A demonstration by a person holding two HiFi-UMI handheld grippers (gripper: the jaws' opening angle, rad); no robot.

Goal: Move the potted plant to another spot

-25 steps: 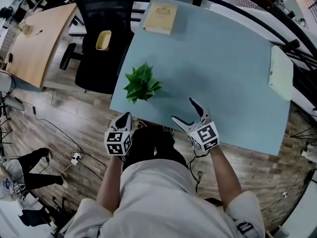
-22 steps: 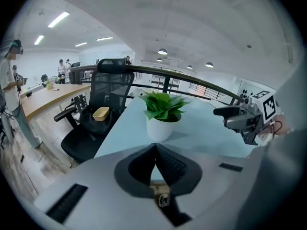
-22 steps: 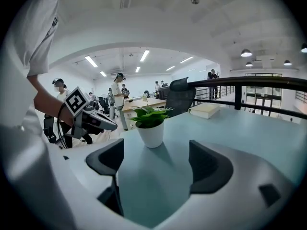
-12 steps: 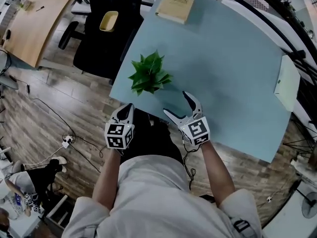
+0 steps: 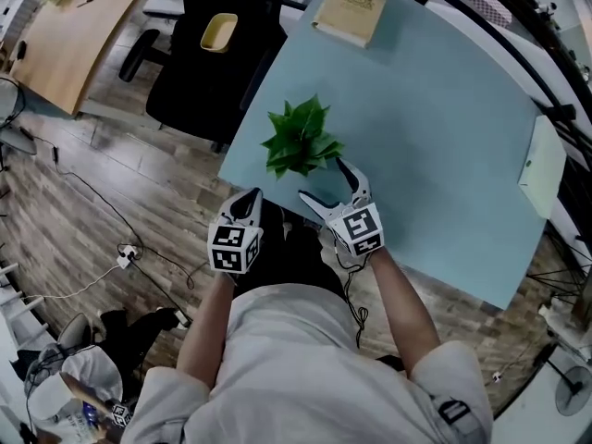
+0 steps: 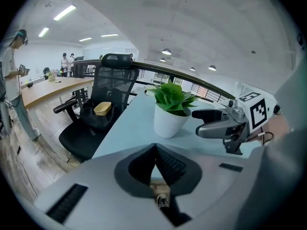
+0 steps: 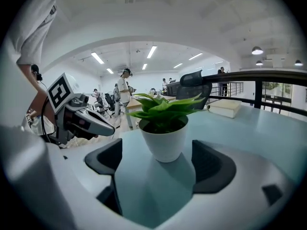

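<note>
The potted plant point(image 5: 301, 141), green leaves in a white pot point(image 7: 165, 145), stands near the left front corner of the light blue table point(image 5: 435, 128). My right gripper point(image 5: 322, 181) is open, and its jaws have just been opening wider. The pot sits upright just ahead of the gap between them, and neither pad touches it. One of its fingertips point(image 5: 340, 165) reaches the leaves in the head view. My left gripper point(image 5: 252, 200) hangs off the table's front edge, left of the right one. Its pads meet with nothing between them.
A tan book point(image 5: 350, 12) lies at the table's far edge and a white flat object point(image 5: 541, 166) at its right edge. A black office chair point(image 5: 217, 63) holding a yellow bowl point(image 5: 219, 31) stands left of the table. A wooden desk point(image 5: 74, 26) is beyond.
My right gripper has moved left and forward across the table up to the plant, with its jaws a little wider. The left gripper has stayed about where it was.
</note>
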